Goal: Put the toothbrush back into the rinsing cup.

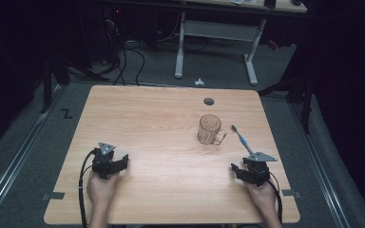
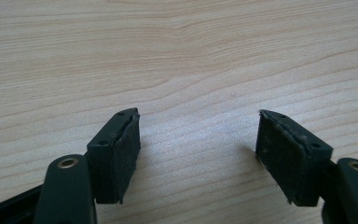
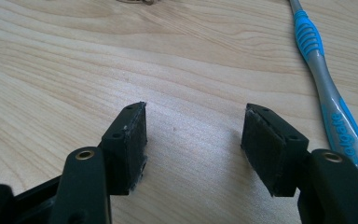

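- My left gripper (image 1: 119, 164) sits low on the near-left of the wooden desk (image 1: 147, 118), jaws spread wide, nothing between them; bare wood under it in the left gripper view (image 2: 198, 140).
- My right gripper (image 1: 237, 170) near-right, jaws equally wide apart, holding nothing (image 3: 193, 135).
- Blue-grey toothbrush (image 1: 242, 139) lies flat just beyond the right gripper, beside its right jaw (image 3: 328, 84).
- Clear glass mug (image 1: 210, 129) upright, left of the toothbrush, handle toward it.
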Available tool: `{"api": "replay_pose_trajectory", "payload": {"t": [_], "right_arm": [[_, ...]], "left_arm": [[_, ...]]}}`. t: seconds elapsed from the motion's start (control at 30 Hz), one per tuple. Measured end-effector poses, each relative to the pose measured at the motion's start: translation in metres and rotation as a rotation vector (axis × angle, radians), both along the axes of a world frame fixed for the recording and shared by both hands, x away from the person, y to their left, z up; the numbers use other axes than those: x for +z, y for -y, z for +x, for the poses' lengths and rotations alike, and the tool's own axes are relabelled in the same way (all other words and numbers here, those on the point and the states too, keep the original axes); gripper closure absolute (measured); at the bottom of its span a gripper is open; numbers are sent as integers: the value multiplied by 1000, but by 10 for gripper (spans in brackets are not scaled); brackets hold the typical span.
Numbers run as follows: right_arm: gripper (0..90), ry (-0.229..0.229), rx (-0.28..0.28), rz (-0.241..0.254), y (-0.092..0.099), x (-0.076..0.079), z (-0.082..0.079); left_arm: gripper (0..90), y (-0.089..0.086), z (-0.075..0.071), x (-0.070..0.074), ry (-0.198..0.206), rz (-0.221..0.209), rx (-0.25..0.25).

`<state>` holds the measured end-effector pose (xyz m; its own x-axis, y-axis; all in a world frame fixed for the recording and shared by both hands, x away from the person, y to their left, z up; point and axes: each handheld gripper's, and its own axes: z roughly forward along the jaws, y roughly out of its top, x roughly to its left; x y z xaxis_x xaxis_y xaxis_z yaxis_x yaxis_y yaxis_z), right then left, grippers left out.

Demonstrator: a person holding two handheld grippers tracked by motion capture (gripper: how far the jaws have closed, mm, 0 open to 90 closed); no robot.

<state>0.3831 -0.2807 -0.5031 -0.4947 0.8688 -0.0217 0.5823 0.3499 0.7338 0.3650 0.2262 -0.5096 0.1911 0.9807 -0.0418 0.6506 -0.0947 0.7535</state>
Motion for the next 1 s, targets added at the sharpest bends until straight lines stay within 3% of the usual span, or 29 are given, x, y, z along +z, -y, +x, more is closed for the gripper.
{"api": "replay_pose_trajectory", "payload": {"t": [0.57, 1.0], "right_arm": [[409, -1, 4, 1, 0, 0, 0], [462, 4, -9, 1, -1, 0, -1]], "left_arm": [[312, -1, 0, 0, 0, -12, 0], [310, -3, 0, 0, 1, -25, 1]]}}
